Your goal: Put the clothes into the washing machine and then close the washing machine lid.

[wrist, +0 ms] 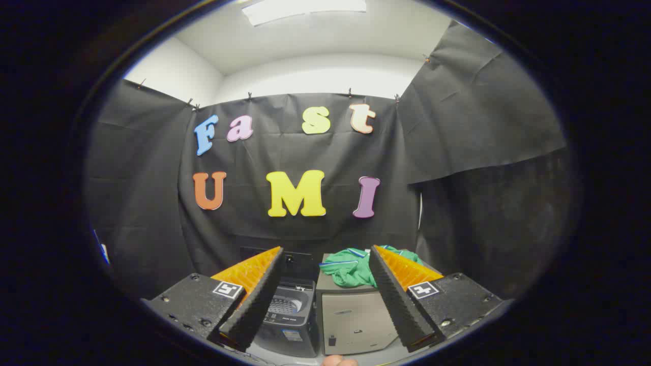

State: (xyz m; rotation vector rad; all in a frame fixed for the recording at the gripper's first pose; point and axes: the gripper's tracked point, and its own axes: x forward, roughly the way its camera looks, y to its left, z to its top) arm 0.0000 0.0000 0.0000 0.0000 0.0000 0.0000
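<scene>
A green garment [351, 269] with white and blue trim lies crumpled on top of a small grey cabinet [353, 317], beyond my fingers and nearer the right one. To the cabinet's left stands a small dark top-loading washing machine [290, 317] with its lid [297, 262] raised, and the perforated drum [282, 305] shows inside. My gripper [325, 251] is open, held well back from both and above them. Nothing sits between its fingers. The left finger [257, 300] covers part of the washer's left side.
Black cloth walls close the booth behind and on both sides. A pale floor shows under the washer and cabinet. A fingertip of a person's hand [338, 361] peeks in below the fingers.
</scene>
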